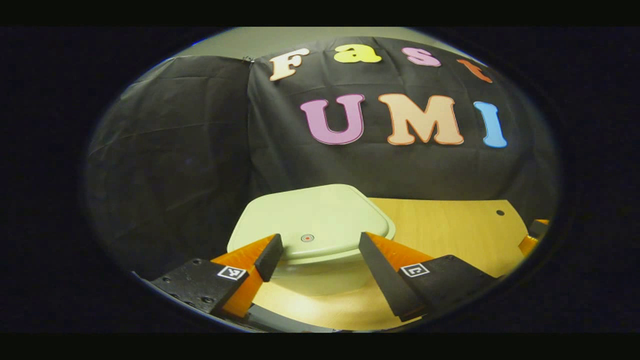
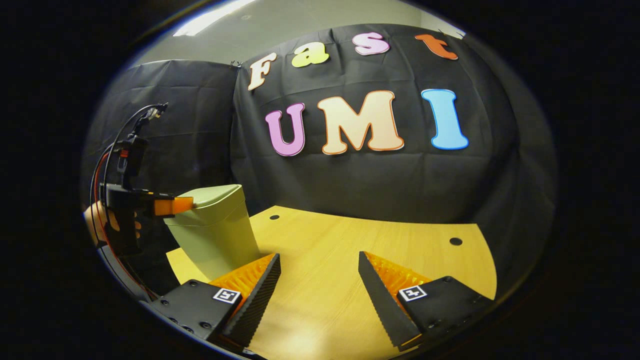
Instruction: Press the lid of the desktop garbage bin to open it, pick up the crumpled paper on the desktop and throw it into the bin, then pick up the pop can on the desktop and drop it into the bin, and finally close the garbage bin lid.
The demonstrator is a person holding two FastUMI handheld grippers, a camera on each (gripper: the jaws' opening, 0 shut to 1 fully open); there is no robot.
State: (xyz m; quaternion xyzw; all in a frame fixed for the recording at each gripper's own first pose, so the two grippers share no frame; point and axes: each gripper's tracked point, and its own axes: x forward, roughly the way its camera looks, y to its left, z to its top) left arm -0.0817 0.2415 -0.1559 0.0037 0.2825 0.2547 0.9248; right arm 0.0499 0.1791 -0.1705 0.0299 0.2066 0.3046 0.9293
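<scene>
The pale green garbage bin [image 1: 312, 220] stands on the wooden table with its lid down; a small red dot [image 1: 307, 238] marks the lid near its front edge. My left gripper [image 1: 318, 239] is open, its fingertips level with the lid's front rim, one on each side of the dot. In the right gripper view the bin [image 2: 215, 235] is at the left, and the left gripper [image 2: 175, 205], held by a hand [image 2: 97, 220], reaches the lid's edge from the side. My right gripper [image 2: 318, 256] is open above bare tabletop, with nothing between its fingers.
The wooden table [image 2: 350, 260] runs back to the black cloth wall and has small round holes [image 2: 455, 241] [image 2: 274, 217]. Cables [image 2: 107, 155] rise from the left gripper. A bit of the other gripper [image 1: 532, 237] shows at the far right edge of the left gripper view.
</scene>
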